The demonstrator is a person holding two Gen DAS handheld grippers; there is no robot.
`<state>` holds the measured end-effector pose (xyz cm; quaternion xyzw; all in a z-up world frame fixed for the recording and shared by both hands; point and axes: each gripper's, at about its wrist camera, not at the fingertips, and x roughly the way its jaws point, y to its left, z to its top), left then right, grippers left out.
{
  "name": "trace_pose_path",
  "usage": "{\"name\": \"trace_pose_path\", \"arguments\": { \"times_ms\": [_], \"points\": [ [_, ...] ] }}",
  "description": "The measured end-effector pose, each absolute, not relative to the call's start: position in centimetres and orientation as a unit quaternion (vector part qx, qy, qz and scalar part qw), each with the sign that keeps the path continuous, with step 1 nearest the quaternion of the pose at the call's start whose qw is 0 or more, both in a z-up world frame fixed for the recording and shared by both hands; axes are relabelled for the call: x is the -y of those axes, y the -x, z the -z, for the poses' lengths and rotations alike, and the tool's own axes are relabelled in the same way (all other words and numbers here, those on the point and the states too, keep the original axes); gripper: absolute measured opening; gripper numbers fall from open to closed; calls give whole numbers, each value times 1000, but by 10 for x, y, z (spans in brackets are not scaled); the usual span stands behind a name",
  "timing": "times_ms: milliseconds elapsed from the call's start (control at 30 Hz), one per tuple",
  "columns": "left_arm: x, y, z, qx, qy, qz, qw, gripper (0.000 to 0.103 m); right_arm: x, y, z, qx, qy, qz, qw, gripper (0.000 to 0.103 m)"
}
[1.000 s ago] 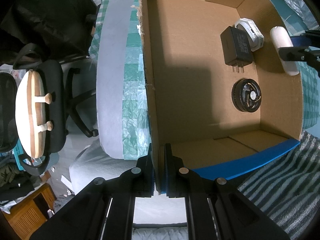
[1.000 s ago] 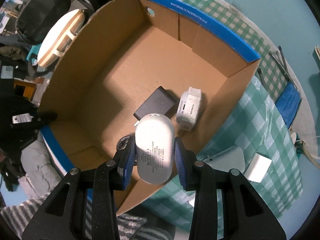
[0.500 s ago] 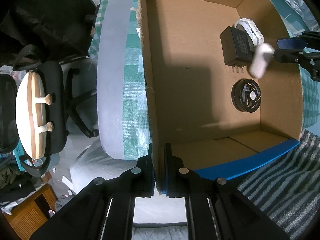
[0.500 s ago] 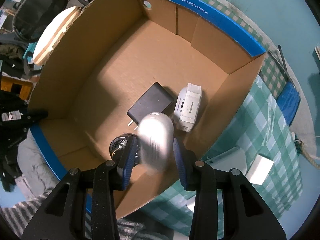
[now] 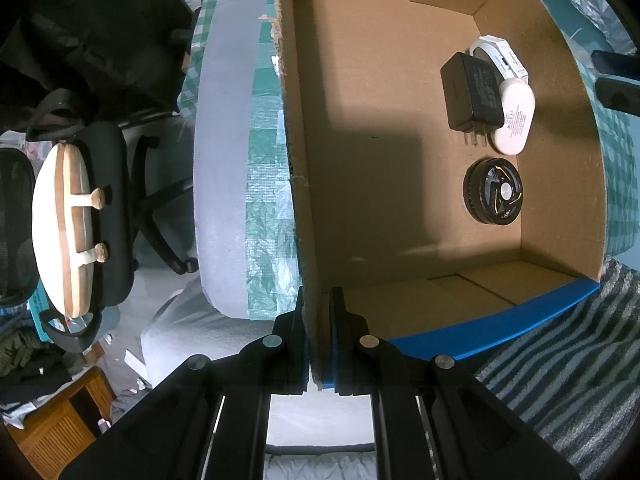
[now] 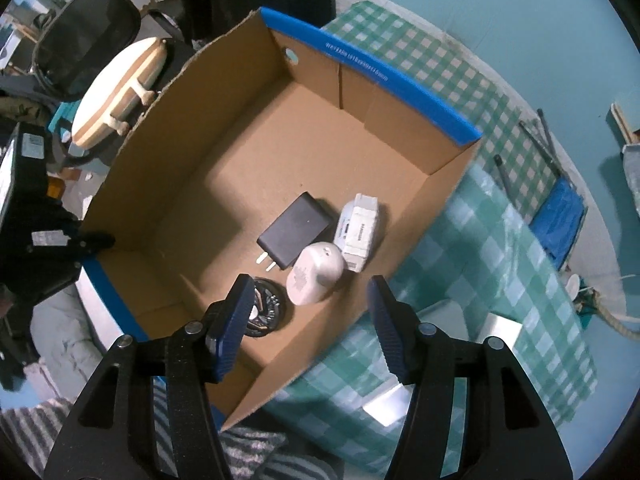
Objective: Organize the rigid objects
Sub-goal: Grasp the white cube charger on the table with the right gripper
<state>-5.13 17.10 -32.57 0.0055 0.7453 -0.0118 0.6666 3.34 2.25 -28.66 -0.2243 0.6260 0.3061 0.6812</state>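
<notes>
A cardboard box (image 5: 360, 120) with blue edges (image 6: 280, 160) sits on a checked tablecloth. Inside lie a black charger (image 5: 470, 94) (image 6: 294, 226), a white adapter (image 5: 500, 56) (image 6: 358, 232), a black round disc (image 5: 493, 191) (image 6: 264, 310) and a white oval case (image 5: 514, 118) (image 6: 316, 274) leaning partly on the charger. My left gripper (image 5: 319, 340) is shut on the box's near wall at its corner. My right gripper (image 6: 310, 320) is open and empty, above the box's right wall, over the oval case.
An office chair (image 5: 104, 220) carrying a round wooden board (image 5: 64, 232) stands left of the table. White and silver boxes (image 6: 500, 330) lie on the tablecloth right of the box. A blue pouch (image 6: 560, 220) and dark rods (image 6: 532, 144) lie farther back. Striped fabric (image 5: 560, 380) is near.
My right gripper opened and let go of the white oval case, which dropped into the box beside the charger. The right gripper then drew back. My left gripper kept hold of the box wall.
</notes>
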Motion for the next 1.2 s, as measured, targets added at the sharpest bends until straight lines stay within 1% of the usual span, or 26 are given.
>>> {"name": "trace_pose_path", "arguments": {
  "times_ms": [300,633,833,1200],
  "points": [
    [-172,50,326,-746,-5,14,666,7,10,-35,270,-624,210,-293,694,60],
    [-174,49,327,-746,-8,17,666,7,75,-44,284,-658,173,-232,695,60],
    [-174,49,328,-747,-8,16,665,7,110,-39,306,-686,149,-200,683,60],
    [-172,51,330,-749,-8,16,663,7,155,-30,383,-758,62,-125,637,60]
  ]
}}
